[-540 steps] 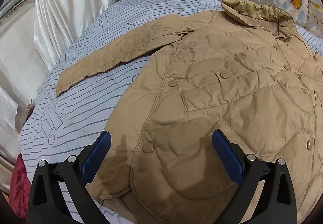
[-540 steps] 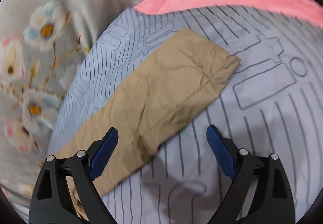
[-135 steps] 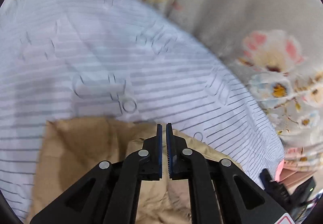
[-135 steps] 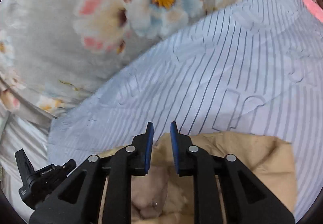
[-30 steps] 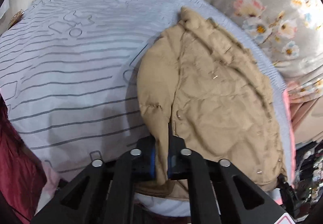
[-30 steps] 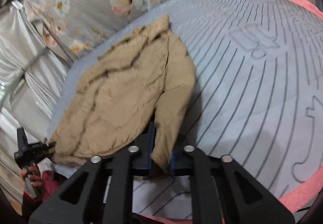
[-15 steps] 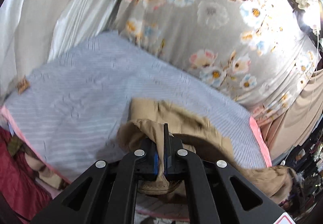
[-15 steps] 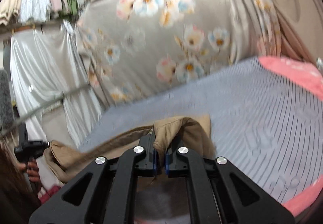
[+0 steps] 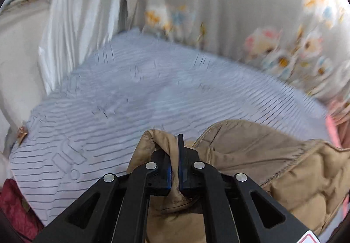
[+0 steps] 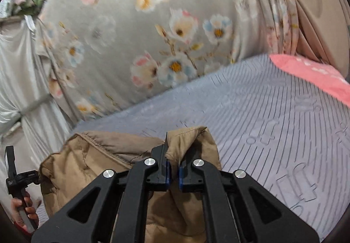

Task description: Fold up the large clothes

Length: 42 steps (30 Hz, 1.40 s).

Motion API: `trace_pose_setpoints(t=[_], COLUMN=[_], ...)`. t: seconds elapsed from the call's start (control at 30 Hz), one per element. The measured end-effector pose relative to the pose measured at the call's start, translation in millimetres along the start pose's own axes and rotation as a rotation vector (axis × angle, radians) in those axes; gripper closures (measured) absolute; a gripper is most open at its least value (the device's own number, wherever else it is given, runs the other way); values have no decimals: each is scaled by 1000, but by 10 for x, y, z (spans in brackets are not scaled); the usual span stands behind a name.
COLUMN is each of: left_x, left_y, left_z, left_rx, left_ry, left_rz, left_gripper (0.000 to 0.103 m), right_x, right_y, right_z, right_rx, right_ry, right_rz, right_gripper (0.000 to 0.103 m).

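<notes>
The tan quilted jacket (image 9: 273, 162) is held up over the grey striped bed sheet (image 9: 131, 98), one edge pinched in the closed left claw (image 9: 174, 168), another edge pinched in the closed right claw (image 10: 172, 171).

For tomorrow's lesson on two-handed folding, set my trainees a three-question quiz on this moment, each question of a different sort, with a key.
1. True or false: the left gripper and the right gripper each clamp a fold of the tan quilted jacket.
2. What covers the bed? A) a plain white sheet B) a pale blue sheet with dark stripes C) a green blanket
3. Fill in: behind the bed hangs a grey curtain printed with ____.

Key
1. True; fabric is pinched between both pairs of pads.
2. B, the striped sheet.
3. Flowers.
</notes>
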State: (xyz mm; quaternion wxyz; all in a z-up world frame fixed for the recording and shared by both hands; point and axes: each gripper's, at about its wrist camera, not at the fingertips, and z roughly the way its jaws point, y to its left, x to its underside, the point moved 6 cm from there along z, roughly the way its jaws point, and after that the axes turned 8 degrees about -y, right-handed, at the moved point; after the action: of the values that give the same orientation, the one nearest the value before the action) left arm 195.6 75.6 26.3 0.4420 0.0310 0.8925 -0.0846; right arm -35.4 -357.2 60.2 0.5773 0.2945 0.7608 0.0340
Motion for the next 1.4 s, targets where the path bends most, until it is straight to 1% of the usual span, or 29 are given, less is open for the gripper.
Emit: trace_pose_setpoints(t=[0.03, 0.07, 0.13, 0.17, 0.2, 0.27, 0.3, 0.37, 0.4, 0.43, 0.47, 0.5, 0.57, 0.6, 0.63, 0.67, 0.7, 0.73, 0.77, 0.8, 0.9, 1.0, 1.07, 1.1, 1.13, 1.17, 1.2, 1.3, 1.4], left_x=[63, 109, 225, 286, 331, 349, 328, 283, 226, 187, 152, 119, 95, 68, 38, -11, -80, -111, -131, -132, -16, 152, 270, 306, 352, 386, 430, 551, 605], left_y=[-17, -15, -27, -22, -10, 6, 39, 90, 135, 129, 136, 161, 178, 202, 218, 242, 268, 267, 253, 239, 178, 73, -64, -110, -160, -188, -207, -164, -123], left_z=[157, 266, 529, 601, 696, 729, 707, 627, 555, 507, 473, 455, 456, 429, 388, 311, 214, 177, 178, 211, 398, 533, 657, 710, 785, 850, 943, 1147, 1257], left_rx=[-19, -34, -86, -105, -130, -139, -131, -114, -96, -89, -82, -68, -70, -83, -103, -148, -200, -211, -208, -193, -111, -80, -79, -76, -81, -95, -114, -147, -152], left_ry=[18, 29, 50, 55, 68, 76, 74, 63, 38, 22, 14, 18, 30, 15, -13, -66, -139, -166, -160, -133, -14, 51, 85, 96, 109, 116, 124, 153, 167], left_rz=[4, 11, 33, 43, 55, 47, 29, -4, -35, -52, -64, -76, -80, -79, -72, -58, -34, -17, 1, 9, 0, 9, 49, 59, 71, 82, 92, 90, 69], left_gripper=[95, 89, 88, 88, 88, 87, 87, 87, 86, 84, 83, 80, 79, 73, 48, 34, 18, 18, 18, 18, 18, 19, 20, 22, 25, 26, 27, 28, 26], right_x=[83, 176, 296, 344, 370, 379, 361, 312, 268, 214, 160, 125, 98, 102, 125, 163, 205, 259, 313, 358, 472, 562, 624, 655, 692, 711, 750, 908, 1081], right_y=[-10, -23, -17, -26, -31, -65, -75, -80, -98, -122, -140, -149, -170, -167, -157, -145, -136, -125, -126, -134, -201, -310, -338, -333, -323, -302, -271, -267, -329], right_z=[121, 242, 350, 399, 414, 422, 397, 323, 259, 179, 113, 86, 98, 117, 150, 193, 227, 294, 362, 416, 645, 896, 1044, 1098, 1151, 1184, 1230, 1364, 1459], right_rx=[18, 51, 89, 99, 99, 85, 73, 55, 54, 57, 53, 45, 59, 59, 53, 54, 54, 56, 60, 61, 73, 113, 103, 95, 97, 98, 103, 151, 186], right_ry=[19, 30, 30, 31, 31, 30, 20, -10, -42, -88, -120, -124, -92, -74, -47, -19, 7, 42, 70, 92, 157, 222, 255, 273, 291, 299, 306, 346, 385], right_rz=[-2, -15, -43, -44, -33, 5, 18, 25, 33, 41, 47, 50, 39, 31, 15, -6, -24, -42, -49, -48, -18, 18, 48, 53, 50, 40, 11, -60, -79], right_gripper=[97, 96, 95, 94, 94, 92, 87, 71, 50, 39, 39, 39, 39, 39, 39, 39, 39, 39, 39, 39, 39, 39, 54, 68, 75, 78, 82, 87, 88])
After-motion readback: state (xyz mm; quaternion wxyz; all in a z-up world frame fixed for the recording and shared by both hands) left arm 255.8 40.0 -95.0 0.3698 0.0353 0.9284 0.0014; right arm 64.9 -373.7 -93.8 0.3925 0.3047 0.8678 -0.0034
